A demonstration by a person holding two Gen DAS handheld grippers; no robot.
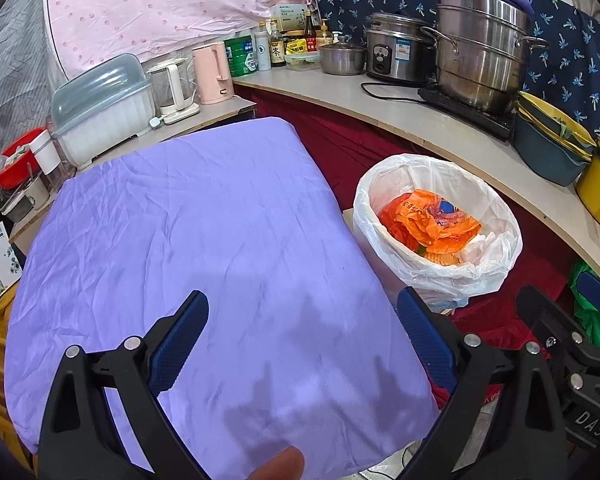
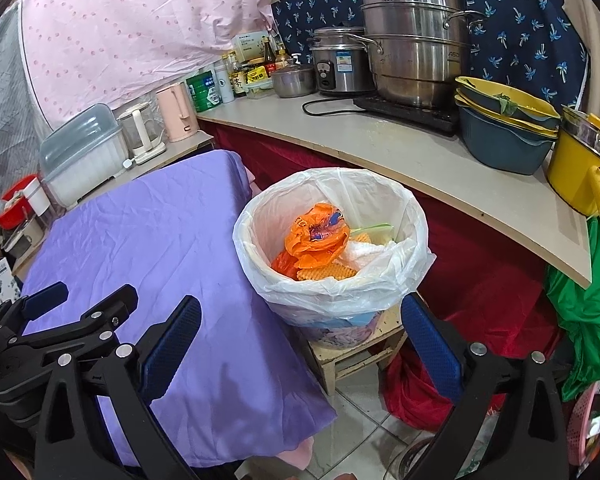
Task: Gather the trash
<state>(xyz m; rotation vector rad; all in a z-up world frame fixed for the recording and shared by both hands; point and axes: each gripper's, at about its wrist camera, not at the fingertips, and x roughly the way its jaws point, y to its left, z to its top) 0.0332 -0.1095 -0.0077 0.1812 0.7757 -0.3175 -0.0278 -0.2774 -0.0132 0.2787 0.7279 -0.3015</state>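
A trash bin lined with a white bag stands on a small wooden stool beside the purple-covered table. Inside the bin lie a crumpled orange plastic bag, yellow wafer-like scraps and white paper. My left gripper hovers open over the purple cloth with nothing between its blue pads. To its right, my right gripper is open wide just in front of the bin, holding nothing. No loose trash shows on the cloth.
A curved counter behind the bin carries steel pots, a rice cooker, stacked bowls and a yellow pot. Kettles, bottles and a covered dish rack line the back left. Red cloth hangs below the counter, green fabric at the right. A person's fingertip shows at the bottom.
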